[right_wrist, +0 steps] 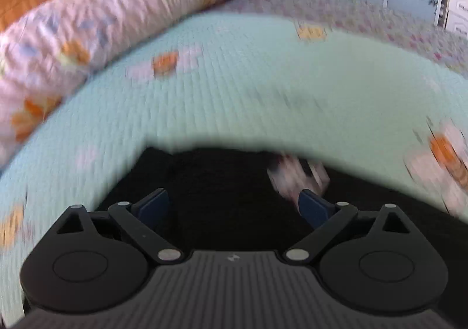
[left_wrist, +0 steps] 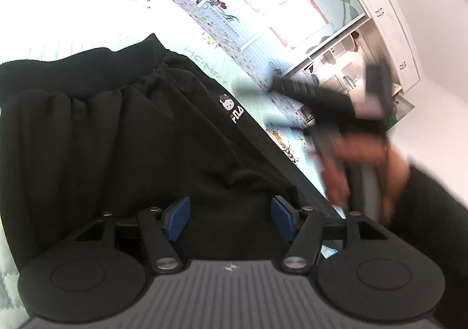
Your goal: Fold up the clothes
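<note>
Black pants (left_wrist: 122, 136) on mint bedspread (right_wrist: 234, 80), beneath both grippers' parted fingers (left_wrist: 178, 216)

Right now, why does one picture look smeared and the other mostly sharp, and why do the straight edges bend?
Right wrist view: the whole bedspread and pillow are streaked by motion blur, while the right gripper itself is crisp. Left wrist view: the black pants are sharp; only the hand is blurred, and the wardrobe looks washed out. Both lenses curve straight lines.

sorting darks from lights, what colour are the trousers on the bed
Black, with a small white logo near the waistband. The trousers show best in the left wrist view.
</note>
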Available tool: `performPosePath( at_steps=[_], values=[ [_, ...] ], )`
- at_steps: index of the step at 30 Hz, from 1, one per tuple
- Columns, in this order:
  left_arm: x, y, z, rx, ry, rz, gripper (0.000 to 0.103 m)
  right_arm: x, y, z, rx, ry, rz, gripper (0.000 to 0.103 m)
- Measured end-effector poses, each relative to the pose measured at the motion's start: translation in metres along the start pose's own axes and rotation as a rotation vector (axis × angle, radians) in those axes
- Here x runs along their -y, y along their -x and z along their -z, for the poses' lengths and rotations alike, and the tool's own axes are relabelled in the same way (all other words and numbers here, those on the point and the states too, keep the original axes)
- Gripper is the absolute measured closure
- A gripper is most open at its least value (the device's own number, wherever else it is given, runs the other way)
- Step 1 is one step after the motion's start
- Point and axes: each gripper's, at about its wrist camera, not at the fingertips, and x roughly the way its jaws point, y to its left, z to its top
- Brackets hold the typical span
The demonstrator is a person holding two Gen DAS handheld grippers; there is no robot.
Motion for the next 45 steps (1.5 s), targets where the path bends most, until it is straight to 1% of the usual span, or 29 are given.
performPosePath(
  at_steps=[2,4,5,6,7,8,10,12,13,16,17,19,21,23,26,30,33,36,39,45],
  values=[
    [0.003,0.000,0.002,-0.002,-0.022,-0.013,0.039,0.022,0.010,0.035,-0.061,0.013,0.045,0.007],
    [0.006,-0.001,0.004,-0.002,-0.048,-0.026,0.039,0.058,0.018,0.064,-0.096,-0.071,0.104,0.007],
    [0.007,-0.001,0.006,-0.001,-0.060,-0.032,0.039,0.077,0.025,0.078,-0.094,-0.133,0.113,0.007],
    [0.009,-0.002,0.007,0.001,-0.073,-0.038,0.038,0.093,0.041,0.087,-0.049,-0.237,0.082,0.007],
    [0.011,-0.002,0.008,0.002,-0.086,-0.045,0.037,0.103,0.056,0.094,-0.012,-0.316,0.077,0.007],
    [0.013,-0.002,0.009,0.003,-0.099,-0.053,0.037,0.107,0.070,0.099,0.018,-0.362,0.087,0.007],
    [0.020,0.000,0.009,-0.001,-0.123,-0.073,0.037,0.101,0.097,0.110,0.078,-0.390,0.108,0.007],
    [0.029,0.003,0.008,-0.014,-0.151,-0.090,0.037,0.083,0.118,0.122,0.125,-0.349,0.067,0.007],
    [0.033,0.004,0.008,-0.019,-0.164,-0.098,0.037,0.072,0.126,0.130,0.134,-0.311,0.047,0.007],
    [0.049,0.009,0.011,-0.044,-0.198,-0.132,0.035,0.037,0.139,0.158,0.113,-0.198,0.031,0.007],
    [0.052,0.007,0.013,-0.073,-0.210,-0.160,0.034,0.028,0.138,0.170,0.082,-0.160,0.035,0.007],
    [0.057,0.001,0.019,-0.137,-0.232,-0.224,0.034,0.014,0.135,0.198,0.021,-0.088,0.071,0.007],
    [0.066,0.004,0.026,-0.160,-0.273,-0.260,0.035,0.009,0.138,0.228,-0.020,-0.049,0.139,0.007],
    [0.076,0.007,0.032,-0.188,-0.299,-0.263,0.034,0.010,0.155,0.254,0.035,-0.046,0.158,0.006],
    [0.092,0.009,0.042,-0.228,-0.332,-0.269,0.034,0.017,0.178,0.284,0.067,-0.071,0.177,0.006],
    [0.113,0.004,0.058,-0.296,-0.393,-0.267,0.034,0.022,0.198,0.307,0.098,-0.110,0.200,0.006],
    [0.126,0.000,0.070,-0.337,-0.438,-0.275,0.034,0.024,0.207,0.309,0.093,-0.125,0.209,0.006],
    [0.140,-0.002,0.076,-0.355,-0.474,-0.271,0.034,0.026,0.215,0.309,0.099,-0.153,0.215,0.006],
    [0.153,-0.005,0.081,-0.371,-0.523,-0.287,0.034,0.033,0.226,0.316,0.120,-0.191,0.222,0.006],
    [0.170,-0.010,0.087,-0.390,-0.583,-0.318,0.034,0.049,0.228,0.322,0.125,-0.285,0.223,0.006]
  ],
)
